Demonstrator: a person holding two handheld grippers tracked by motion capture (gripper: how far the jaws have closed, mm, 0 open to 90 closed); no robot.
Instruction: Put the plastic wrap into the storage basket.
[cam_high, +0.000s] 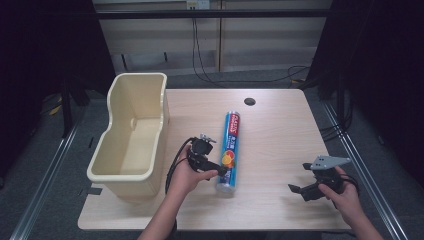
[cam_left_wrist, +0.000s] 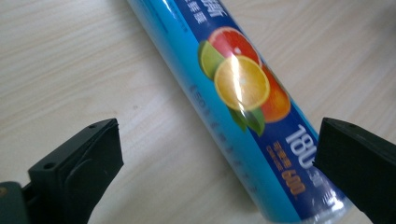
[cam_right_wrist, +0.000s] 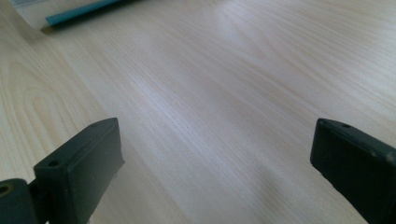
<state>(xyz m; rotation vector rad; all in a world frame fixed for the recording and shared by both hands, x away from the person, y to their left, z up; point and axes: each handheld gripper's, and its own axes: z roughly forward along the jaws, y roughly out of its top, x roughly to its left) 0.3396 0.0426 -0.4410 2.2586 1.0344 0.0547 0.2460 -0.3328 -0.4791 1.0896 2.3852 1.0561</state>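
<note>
A blue tube (cam_high: 229, 150) printed with citrus fruit lies lengthwise in the middle of the wooden table (cam_high: 280, 130). My left gripper (cam_high: 219, 167) sits at the tube's left side near its front end, jaws wide open. In the left gripper view the tube (cam_left_wrist: 243, 93) runs diagonally between the jaws of the left gripper (cam_left_wrist: 217, 144); the left jaw stands clear of it and the right jaw overlaps its near end, without a visible squeeze. My right gripper (cam_high: 299, 177) is open at the front right, above bare wood (cam_right_wrist: 215, 144). The tube's edge (cam_right_wrist: 79, 14) shows far off.
A tall cream plastic bin (cam_high: 132, 135) stands on the table's left edge, its inside bare. A round cable hole (cam_high: 250, 101) sits near the back edge. Cables (cam_high: 210, 75) trail over the floor behind the table. Metal rails run along both sides.
</note>
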